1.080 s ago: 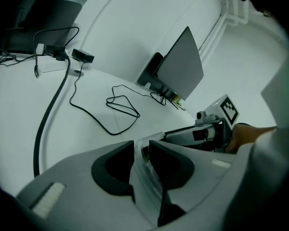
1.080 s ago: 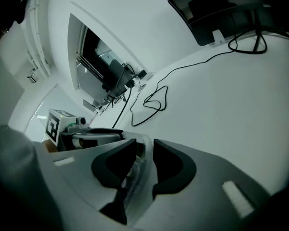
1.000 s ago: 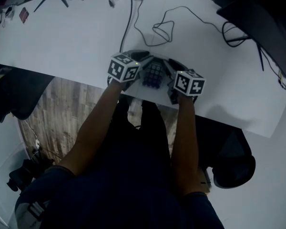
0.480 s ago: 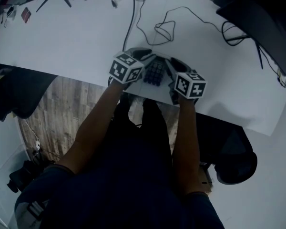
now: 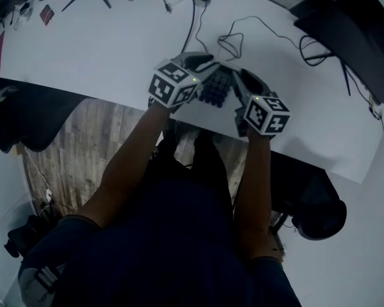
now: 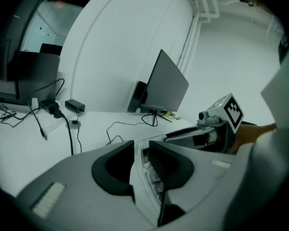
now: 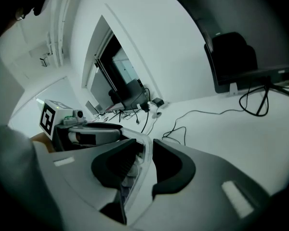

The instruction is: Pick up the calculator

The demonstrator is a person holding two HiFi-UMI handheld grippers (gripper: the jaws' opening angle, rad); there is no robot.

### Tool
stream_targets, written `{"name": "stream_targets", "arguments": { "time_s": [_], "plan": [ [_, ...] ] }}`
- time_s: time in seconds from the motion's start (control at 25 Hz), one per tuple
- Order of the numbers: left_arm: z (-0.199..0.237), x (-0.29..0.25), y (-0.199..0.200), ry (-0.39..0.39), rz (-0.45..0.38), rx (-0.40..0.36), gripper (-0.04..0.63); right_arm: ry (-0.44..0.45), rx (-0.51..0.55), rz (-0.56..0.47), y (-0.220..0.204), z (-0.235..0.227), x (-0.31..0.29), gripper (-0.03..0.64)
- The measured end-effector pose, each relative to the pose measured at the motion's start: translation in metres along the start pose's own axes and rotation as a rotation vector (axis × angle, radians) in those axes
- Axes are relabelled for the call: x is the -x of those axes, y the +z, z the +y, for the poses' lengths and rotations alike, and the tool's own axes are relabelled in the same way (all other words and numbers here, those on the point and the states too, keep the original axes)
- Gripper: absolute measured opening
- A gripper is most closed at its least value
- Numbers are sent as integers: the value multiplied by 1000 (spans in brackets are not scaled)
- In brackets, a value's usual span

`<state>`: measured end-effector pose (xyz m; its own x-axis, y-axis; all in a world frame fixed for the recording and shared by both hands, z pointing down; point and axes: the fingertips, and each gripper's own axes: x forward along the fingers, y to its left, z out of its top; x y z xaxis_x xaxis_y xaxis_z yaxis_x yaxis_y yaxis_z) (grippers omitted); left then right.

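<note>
Nearest to the head camera the person's two forearms (image 5: 131, 165) are seen, reaching forward side by side. Each hand carries one gripper, so two grippers are counted.

The left gripper (image 6: 140, 150) is closed on the calculator (image 5: 217, 87): in the left gripper view a thin pale edge is pressed between the two dark pads, with no free gap at either side. The right gripper (image 7: 145, 148) is closed on the same calculator from the opposite side, and its own view shows the same thin edge clamped between its pads. Only one calculator is counted.

The relation that matters is this: the calculator lies between the two grippers, to the right of the left one and to the left of the right one, and its long axis runs away from the person with a small lean to the right. It is held at both long sides, so neither hand is nearer than the other. It is placed above the near edge of the table (image 5: 102, 50). Whether it rests on the surface or is already raised cannot be told; it is judged that a straight lift with both hands together is what remains.

Farther away, several loose cables (image 5: 240, 34) are lying on the one white table, and one monitor (image 6: 166, 88) is standing at its far part.
</note>
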<state>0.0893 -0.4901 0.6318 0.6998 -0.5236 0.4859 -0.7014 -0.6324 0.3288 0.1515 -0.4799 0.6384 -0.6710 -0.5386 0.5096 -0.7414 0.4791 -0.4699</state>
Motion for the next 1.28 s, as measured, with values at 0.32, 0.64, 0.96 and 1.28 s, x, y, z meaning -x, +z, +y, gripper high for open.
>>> {"name": "stream_targets", "arguments": {
  "time_s": [0.32, 0.64, 0.96, 1.28],
  "plan": [
    [-13, 50, 69, -16, -167, -66, 92, 6, 99, -120, 61, 47, 27, 95],
    [-34, 113, 135, -34, -345, -163, 92, 19, 208, -250, 116, 103, 61, 95],
    [-60, 183, 188, -58, -516, -251, 89, 24, 336, -364, 161, 167, 98, 95],
    [-79, 239, 206, -74, -622, -327, 86, 3, 480, -416, 178, 220, 124, 94]
  ]
}}
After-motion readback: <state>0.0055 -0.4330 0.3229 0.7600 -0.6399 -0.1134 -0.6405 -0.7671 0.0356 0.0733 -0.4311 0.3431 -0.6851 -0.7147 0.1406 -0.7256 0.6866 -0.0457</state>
